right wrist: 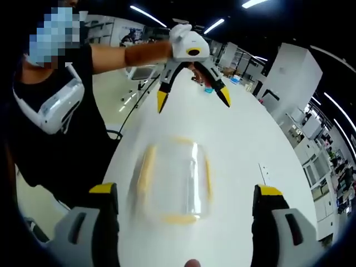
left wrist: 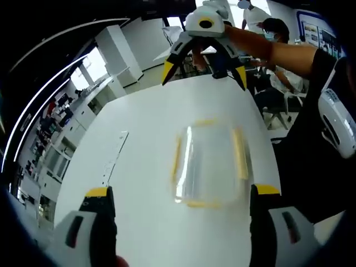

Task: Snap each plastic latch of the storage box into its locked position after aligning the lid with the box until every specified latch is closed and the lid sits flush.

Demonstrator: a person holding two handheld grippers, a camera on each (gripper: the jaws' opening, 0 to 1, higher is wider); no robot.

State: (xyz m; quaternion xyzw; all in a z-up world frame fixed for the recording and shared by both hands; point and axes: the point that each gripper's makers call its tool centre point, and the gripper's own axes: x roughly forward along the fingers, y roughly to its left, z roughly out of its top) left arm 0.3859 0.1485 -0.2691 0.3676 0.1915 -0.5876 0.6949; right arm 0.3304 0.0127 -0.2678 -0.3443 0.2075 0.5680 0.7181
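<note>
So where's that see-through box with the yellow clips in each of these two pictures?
Left gripper view: the clear storage box lies on the white table, just right of centre, between that view's own jaws and the right gripper above it.
Right gripper view: the box sits near centre, below the left gripper.
Shared landmark: the white strip lying on the table beside the box.

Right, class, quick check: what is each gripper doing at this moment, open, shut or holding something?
Left gripper: open, holding nothing, above the table beyond the storage box.
Right gripper: open, holding nothing, above the table's far end.
</note>
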